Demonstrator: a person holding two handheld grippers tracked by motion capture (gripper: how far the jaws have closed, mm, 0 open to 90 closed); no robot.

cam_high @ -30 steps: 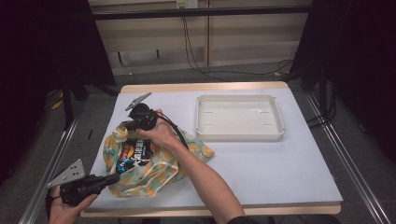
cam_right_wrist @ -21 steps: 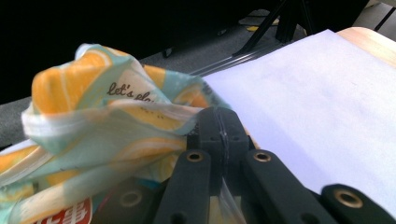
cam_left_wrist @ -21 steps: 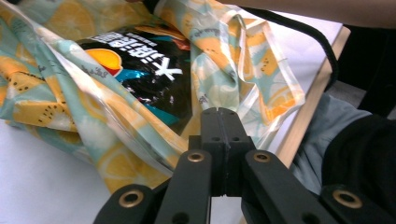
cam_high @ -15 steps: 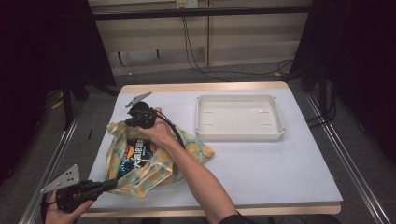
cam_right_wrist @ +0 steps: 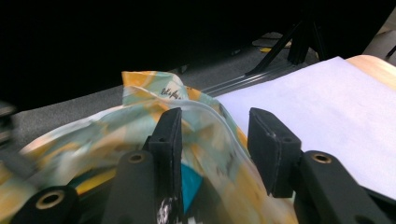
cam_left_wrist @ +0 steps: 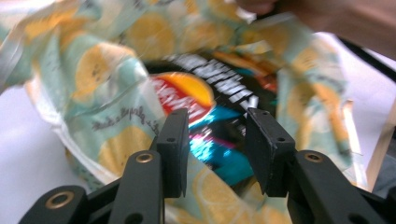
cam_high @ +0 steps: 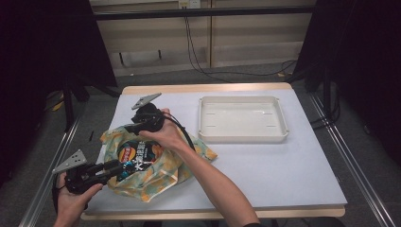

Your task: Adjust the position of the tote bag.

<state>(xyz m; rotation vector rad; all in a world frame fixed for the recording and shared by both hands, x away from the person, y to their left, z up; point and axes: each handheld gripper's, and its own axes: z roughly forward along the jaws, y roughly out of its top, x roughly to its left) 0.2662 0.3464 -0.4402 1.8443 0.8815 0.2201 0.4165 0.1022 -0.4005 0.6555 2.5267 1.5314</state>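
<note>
A lemon-print plastic bag [cam_high: 163, 168] lies on the left half of the white table, with a black snack packet [cam_high: 138, 155] inside its open mouth. In the left gripper view the packet [cam_left_wrist: 219, 98] sits in the bag [cam_left_wrist: 93, 70] just beyond the jaws. My left gripper [cam_high: 118, 167] [cam_left_wrist: 217, 126] is at the bag's near-left edge; its jaws have just been opening and nothing is pressed between them. My right gripper [cam_high: 130, 127] [cam_right_wrist: 215, 126] hovers at the bag's far rim. Its jaws have also just been opening, and the bag's loose rim [cam_right_wrist: 205, 116] runs through the gap untouched by the pads.
An empty white tray [cam_high: 243, 138] stands at the back right of the table. The table's front edge [cam_high: 265, 213] is wooden. Metal rails run along both sides of the table, and cables lie on the floor behind it.
Both grippers' jaws have parted and let go of the bag's rim, which now lies slack. The left gripper has shifted a little farther over the table towards the bag.
</note>
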